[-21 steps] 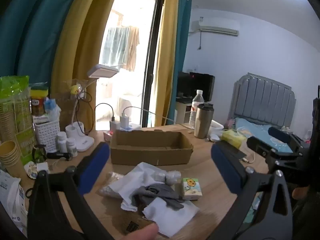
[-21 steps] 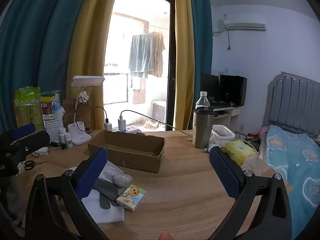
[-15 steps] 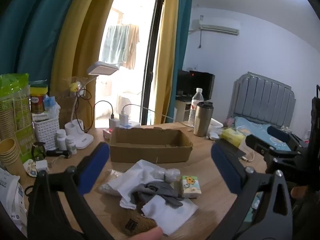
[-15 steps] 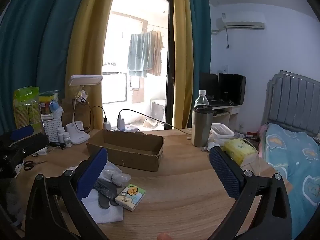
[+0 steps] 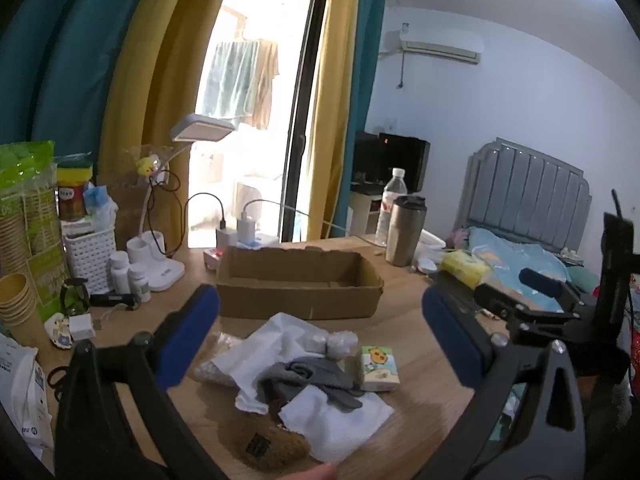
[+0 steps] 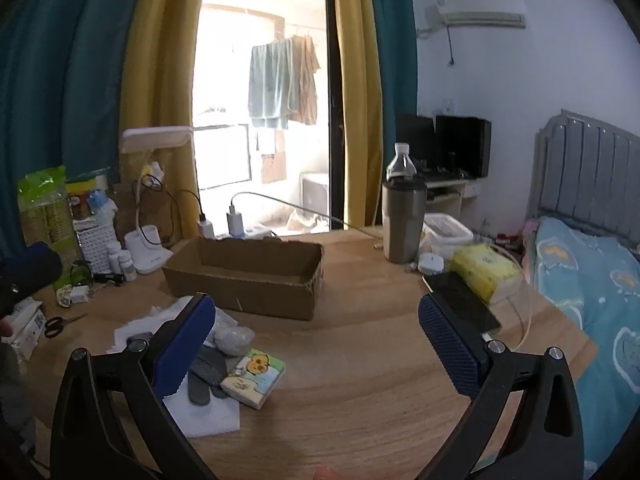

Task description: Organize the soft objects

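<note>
A heap of soft things lies on the wooden table in front of an empty cardboard box (image 5: 296, 280) (image 6: 244, 276). In it are white cloths (image 5: 276, 344), a grey glove (image 5: 316, 376) (image 6: 210, 368), a brown fuzzy piece (image 5: 264, 440), a clear bag of cotton balls (image 5: 340, 340) (image 6: 234, 336) and a small tissue pack with a cartoon print (image 5: 378, 368) (image 6: 254, 372). My left gripper (image 5: 320, 340) hovers open above the heap, holding nothing. My right gripper (image 6: 316, 344) is open too, over bare table just right of the heap, and shows at the right edge of the left wrist view.
Along the left stand a desk lamp (image 5: 160, 248), pill bottles (image 5: 128, 276), a white basket (image 5: 90, 256), paper cups (image 5: 16, 300) and scissors (image 6: 60, 322). At the right are a steel tumbler (image 6: 402, 224), a water bottle (image 5: 394, 200), a yellow tissue pack (image 6: 484, 272) and a black phone (image 6: 460, 300). A bed (image 6: 592, 280) lies beyond.
Both views have shifted slightly: the heap and box sit a little higher in the left wrist view. Both grippers stay open and empty.
</note>
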The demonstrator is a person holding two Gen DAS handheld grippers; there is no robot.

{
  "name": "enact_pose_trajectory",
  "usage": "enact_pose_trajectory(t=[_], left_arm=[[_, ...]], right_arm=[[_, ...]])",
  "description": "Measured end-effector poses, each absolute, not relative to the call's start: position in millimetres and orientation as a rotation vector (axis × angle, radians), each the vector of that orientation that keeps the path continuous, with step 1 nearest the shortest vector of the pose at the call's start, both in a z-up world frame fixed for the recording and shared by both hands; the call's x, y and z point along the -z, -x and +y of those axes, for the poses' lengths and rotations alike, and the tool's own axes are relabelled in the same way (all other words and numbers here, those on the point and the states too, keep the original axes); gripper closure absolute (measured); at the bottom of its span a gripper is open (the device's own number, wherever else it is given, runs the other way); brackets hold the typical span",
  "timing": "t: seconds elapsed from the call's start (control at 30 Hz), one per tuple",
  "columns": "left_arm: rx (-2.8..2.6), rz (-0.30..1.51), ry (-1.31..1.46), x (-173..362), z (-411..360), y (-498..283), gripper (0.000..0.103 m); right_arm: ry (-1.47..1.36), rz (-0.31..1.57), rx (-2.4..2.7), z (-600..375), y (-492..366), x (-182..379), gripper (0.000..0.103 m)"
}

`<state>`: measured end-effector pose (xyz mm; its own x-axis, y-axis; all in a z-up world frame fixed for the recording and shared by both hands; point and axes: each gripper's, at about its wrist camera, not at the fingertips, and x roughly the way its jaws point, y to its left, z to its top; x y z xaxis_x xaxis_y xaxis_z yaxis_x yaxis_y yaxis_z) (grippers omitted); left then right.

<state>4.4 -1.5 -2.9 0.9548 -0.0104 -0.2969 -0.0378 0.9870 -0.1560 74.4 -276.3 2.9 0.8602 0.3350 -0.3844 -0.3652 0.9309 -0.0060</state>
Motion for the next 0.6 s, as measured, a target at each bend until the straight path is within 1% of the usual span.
enact_pose_trajectory(t=[0.2,0.6], left_arm=[[-0.012,0.306,0.170,5,1,-3,0.000],[-0.042,0.332,0.182,11,12,-6,0.000]], right_arm=[[0.086,0.401,-0.357,-276,-78,3,0.000],[0.114,0.385,-0.378,-264,-71,-4,0.000]])
